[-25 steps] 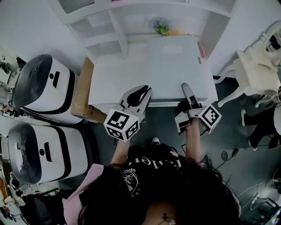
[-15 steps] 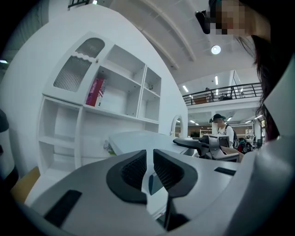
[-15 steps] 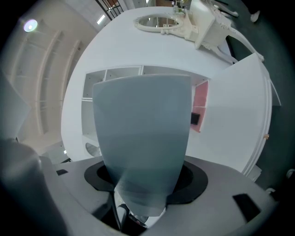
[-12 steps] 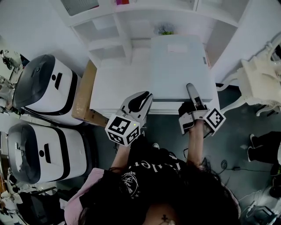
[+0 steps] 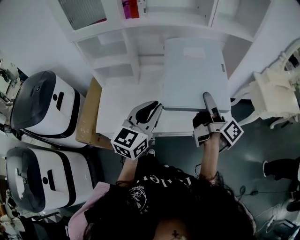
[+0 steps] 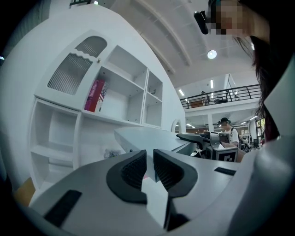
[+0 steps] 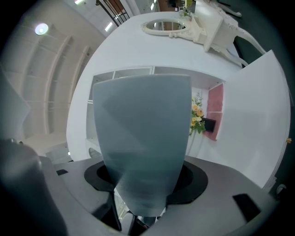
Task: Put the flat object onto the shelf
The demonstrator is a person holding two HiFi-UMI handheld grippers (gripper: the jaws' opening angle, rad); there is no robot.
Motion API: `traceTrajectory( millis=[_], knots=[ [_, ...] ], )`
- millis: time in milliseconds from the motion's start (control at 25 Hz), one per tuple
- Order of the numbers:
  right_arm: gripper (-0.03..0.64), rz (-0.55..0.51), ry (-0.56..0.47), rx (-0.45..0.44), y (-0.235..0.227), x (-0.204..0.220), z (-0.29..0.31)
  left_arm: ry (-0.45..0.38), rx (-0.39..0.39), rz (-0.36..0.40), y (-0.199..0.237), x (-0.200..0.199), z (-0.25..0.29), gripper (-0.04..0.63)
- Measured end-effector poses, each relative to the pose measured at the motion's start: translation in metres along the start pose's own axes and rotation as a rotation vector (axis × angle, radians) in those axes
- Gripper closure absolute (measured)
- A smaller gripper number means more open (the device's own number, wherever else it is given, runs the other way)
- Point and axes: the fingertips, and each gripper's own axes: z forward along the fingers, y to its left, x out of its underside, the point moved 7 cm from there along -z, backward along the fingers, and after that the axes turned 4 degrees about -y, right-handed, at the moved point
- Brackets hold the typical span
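The flat object (image 5: 194,72) is a pale grey slab. It is held level above the white table (image 5: 117,105), its far edge toward the white shelf unit (image 5: 117,44). My right gripper (image 5: 208,99) is shut on the slab's near right edge. In the right gripper view the flat object (image 7: 143,138) rises out of the right gripper (image 7: 143,203) and hides much of the shelf (image 7: 124,73). My left gripper (image 5: 152,105) is shut with nothing in it, over the table's front edge and left of the slab. The left gripper view shows the left gripper (image 6: 150,168), the flat object (image 6: 147,136) and the right gripper (image 6: 203,138).
Two white round-topped machines (image 5: 47,103) (image 5: 42,168) stand at the left, with a cardboard box (image 5: 86,115) beside the table. A white chair (image 5: 276,93) is at the right. Red books (image 5: 131,8) stand on an upper shelf. Flowers (image 7: 197,115) and a pink book (image 7: 215,108) sit in a shelf bay.
Both grippers have moved forward toward the shelf unit. The flat object has gone with the right gripper, farther over the table and a little higher.
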Motion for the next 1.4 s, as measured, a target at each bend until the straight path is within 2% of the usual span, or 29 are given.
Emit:
traceTrajectory(
  millis=[280,400,600,840,1120,1400],
  knots=[
    [0.313,0.027,-0.039,-0.094,0.029,-0.002,0.024,0.010,-0.023,-0.009,0.044,0.000,0.002,0.545],
    [0.313,0.040,-0.040,-0.146,0.044,0.001,0.032,0.012,-0.011,-0.014,0.053,-0.001,0.003,0.545],
    [0.313,0.004,-0.037,-0.193,0.057,0.002,0.059,0.007,0.024,-0.025,0.062,-0.001,0.004,0.545],
    [0.313,0.021,-0.036,-0.190,0.057,0.006,0.099,-0.014,0.045,-0.021,0.078,-0.008,0.006,0.545],
    [0.313,-0.008,-0.041,-0.167,0.064,0.005,0.137,-0.041,0.048,-0.008,0.104,-0.018,0.007,0.545],
    [0.313,0.070,-0.053,-0.127,0.068,-0.001,0.178,-0.067,0.043,-0.004,0.124,-0.025,0.010,0.545]
  ],
)
